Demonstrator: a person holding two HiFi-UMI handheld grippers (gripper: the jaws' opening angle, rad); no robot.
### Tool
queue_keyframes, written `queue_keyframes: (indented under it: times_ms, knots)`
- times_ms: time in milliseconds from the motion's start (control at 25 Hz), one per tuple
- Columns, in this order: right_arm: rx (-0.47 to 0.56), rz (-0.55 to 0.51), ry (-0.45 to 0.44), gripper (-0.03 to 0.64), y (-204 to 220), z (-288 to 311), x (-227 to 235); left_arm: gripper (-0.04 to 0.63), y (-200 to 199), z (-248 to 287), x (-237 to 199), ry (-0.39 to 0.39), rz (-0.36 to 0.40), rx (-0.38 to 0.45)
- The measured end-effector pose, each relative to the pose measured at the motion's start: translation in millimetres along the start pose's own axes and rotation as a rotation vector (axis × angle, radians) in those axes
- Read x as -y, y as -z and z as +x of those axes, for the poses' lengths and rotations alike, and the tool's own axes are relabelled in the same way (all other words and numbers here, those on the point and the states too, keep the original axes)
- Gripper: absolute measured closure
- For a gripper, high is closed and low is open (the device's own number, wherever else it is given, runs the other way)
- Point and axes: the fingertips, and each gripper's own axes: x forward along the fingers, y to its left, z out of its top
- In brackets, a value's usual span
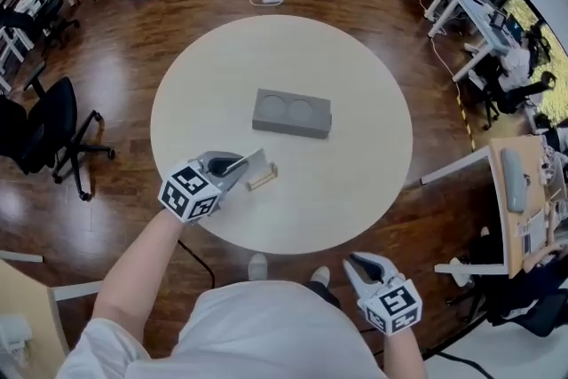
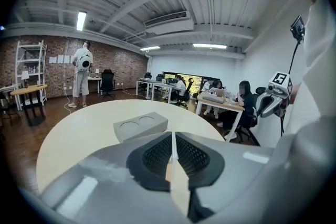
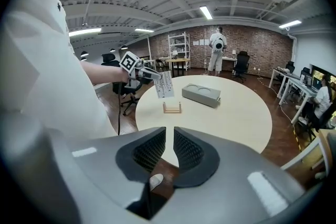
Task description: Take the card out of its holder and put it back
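Grey right gripper (image 1: 356, 263), jaws narrowly apart and empty, hangs off the round white table (image 1: 355, 191). The left gripper (image 1: 238, 164) pinches a thin white card (image 1: 253, 162), clear of the small wooden holder (image 1: 263, 177).

Bright, even office light from ceiling strip lights (image 3: 206, 12), pale sheen on the wooden floor (image 1: 124, 58), soft faint shadows on the round table (image 1: 355, 191), both gripper views fisheye-bent with black corners, left gripper (image 2: 172, 136) blurred up close.
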Motion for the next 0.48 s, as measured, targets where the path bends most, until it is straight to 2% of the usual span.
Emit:
queue_keyframes:
  times_ms: [480]
  knots:
    - [-0.017,0.068,0.065,0.577,26,-30,23,0.58,13,46,-5,0.003,-0.007,-0.057]
